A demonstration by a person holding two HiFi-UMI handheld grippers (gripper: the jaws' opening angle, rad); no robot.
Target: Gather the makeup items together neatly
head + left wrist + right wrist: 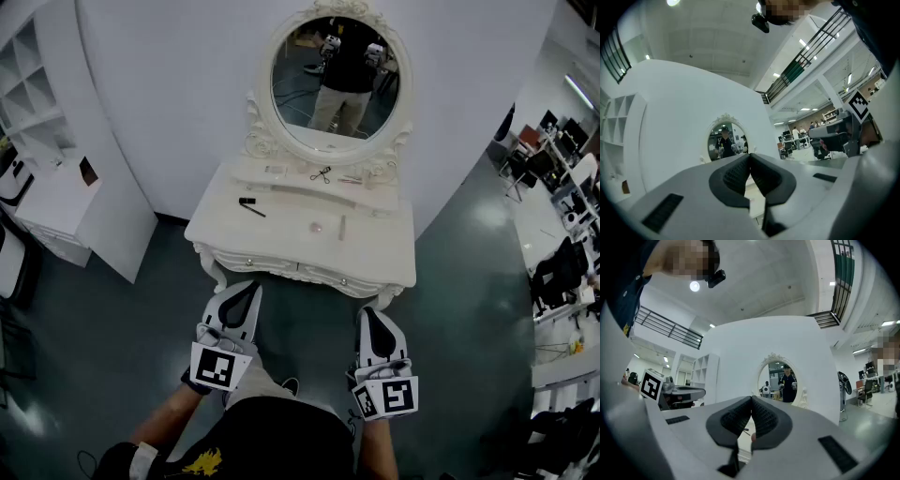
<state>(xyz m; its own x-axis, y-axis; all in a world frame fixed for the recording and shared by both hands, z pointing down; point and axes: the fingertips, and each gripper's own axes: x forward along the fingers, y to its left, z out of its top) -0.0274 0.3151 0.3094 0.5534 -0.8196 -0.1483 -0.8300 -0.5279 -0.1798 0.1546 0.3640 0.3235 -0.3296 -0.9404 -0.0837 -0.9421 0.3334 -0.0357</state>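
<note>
A white dressing table (380, 253) with an oval mirror (339, 80) stands ahead of me. On its top lie a black pencil (250, 207), a small pink round item (317, 227) and a pale stick (342, 228). An eyelash curler (321, 174) and small pale items (275, 170) rest on the raised shelf under the mirror. My left gripper (246, 292) (750, 157) and right gripper (370, 317) (751, 401) hover in front of the table's near edge, short of it. Both are shut with nothing between the pads.
A white shelf unit (56, 187) stands at the left against the curved white wall (169, 94). Desks and black chairs (558, 272) crowd the right side. The grey floor (141, 337) lies between me and the table. My shoe (291, 384) shows below.
</note>
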